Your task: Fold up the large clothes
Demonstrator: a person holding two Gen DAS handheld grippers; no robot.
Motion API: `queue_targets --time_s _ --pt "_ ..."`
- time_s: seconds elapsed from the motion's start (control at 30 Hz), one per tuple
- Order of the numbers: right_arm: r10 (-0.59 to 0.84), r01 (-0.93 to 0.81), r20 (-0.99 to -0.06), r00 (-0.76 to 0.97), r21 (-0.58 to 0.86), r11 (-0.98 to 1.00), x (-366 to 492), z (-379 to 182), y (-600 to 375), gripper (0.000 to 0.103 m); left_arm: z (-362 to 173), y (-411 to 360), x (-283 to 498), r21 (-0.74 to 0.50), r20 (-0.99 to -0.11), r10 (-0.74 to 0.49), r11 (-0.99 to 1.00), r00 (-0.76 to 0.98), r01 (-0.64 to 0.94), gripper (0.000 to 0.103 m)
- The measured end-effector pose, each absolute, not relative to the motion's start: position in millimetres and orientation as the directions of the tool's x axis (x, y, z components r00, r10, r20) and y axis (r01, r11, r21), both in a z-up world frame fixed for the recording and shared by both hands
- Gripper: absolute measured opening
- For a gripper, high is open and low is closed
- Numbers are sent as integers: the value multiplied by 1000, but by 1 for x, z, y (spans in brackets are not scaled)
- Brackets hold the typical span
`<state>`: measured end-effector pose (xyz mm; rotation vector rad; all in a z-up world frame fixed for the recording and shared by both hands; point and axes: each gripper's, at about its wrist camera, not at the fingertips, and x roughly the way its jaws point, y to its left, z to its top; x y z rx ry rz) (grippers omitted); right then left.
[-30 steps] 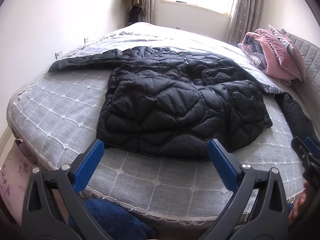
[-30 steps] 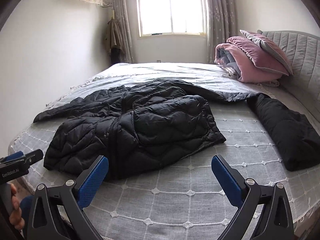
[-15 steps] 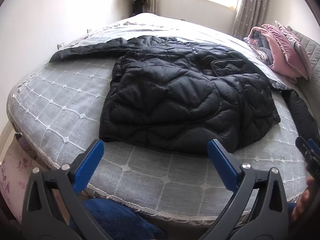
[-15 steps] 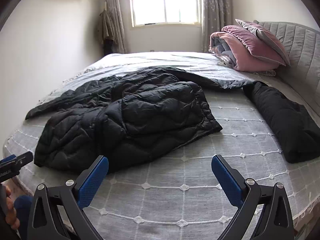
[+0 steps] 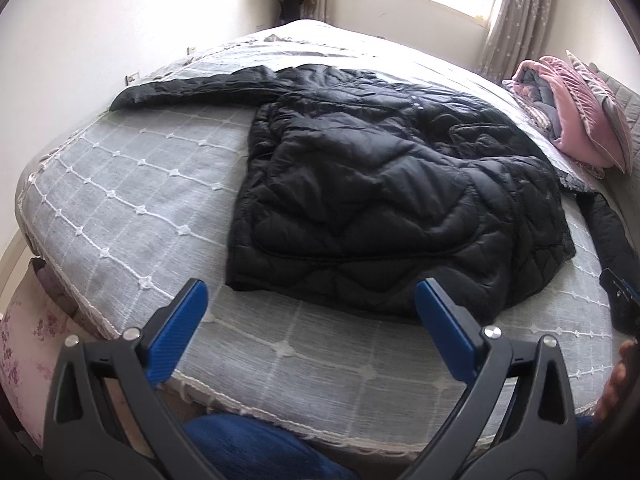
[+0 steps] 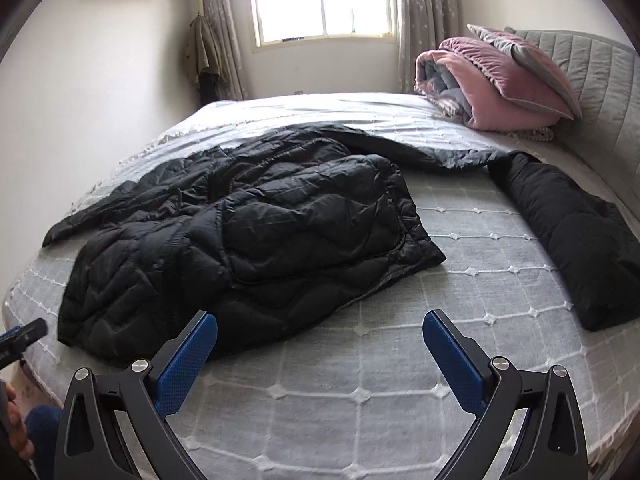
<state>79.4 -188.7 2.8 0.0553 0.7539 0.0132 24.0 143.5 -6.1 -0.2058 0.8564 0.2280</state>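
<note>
Grippers first: the left gripper [image 5: 310,322] and the right gripper [image 6: 320,354] hang spread wide and empty above the near edge of the grey bedspread [image 6: 360,380]. Beyond them a black quilted jacket [image 5: 380,208] lies spread across the bed, one sleeve [image 5: 192,90] stretched toward the wall. Farther back, pink bedding [image 6: 496,84] sits by the headboard.

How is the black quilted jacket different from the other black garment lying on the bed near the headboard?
The jacket is shiny, with stitched quilting lines; the other garment looks matte and smooth. The jacket is spread wide with a sleeve stretched out toward the wall side; the other garment lies in a compact, narrow bundle. The jacket covers far more of the bed and lies closer to both open grippers. Both are black and rest on the grey bedspread, untouched.
</note>
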Motion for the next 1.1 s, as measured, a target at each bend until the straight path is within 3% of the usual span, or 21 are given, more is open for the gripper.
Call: queue_targets --time_s 0.27,0.37,0.53,0.7,0.77,0.8,0.87,0.97,1.1 --pt "-50 175 -731 681 96 980 142 -23 -260 103 -22 193 30 -125 -793 138 916 593 -380 103" --pt "-11 211 -749 663 172 962 159 -36 -284 101 -31 209 34 -170 -815 98 901 571 -398 103" --pt "86 222 -784 615 277 935 182 -59 -307 85 -43 223 46 -285 -821 -6 871 571 -400 103" --pt "123 226 -807 577 303 926 205 -79 -312 58 -61 219 76 -310 -849 -77 874 523 -375 93" --pt "147 205 -803 578 317 926 209 -83 -308 46 -71 215 89 -343 -858 -137 870 495 -354 72" --pt "173 177 -791 587 335 926 211 -83 -305 29 -76 214 94 -357 -863 -160 864 479 -354 65" --pt "228 133 -774 591 373 918 211 -82 -301 8 -83 212 101 -379 -867 -195 855 459 -354 27" --pt "226 88 -734 641 363 928 198 -60 -296 4 -71 210 96 -393 -846 -199 859 494 -328 14" --pt "314 0 -605 732 460 888 156 -3 -296 3 -25 226 76 -426 -798 -199 853 569 -301 11"
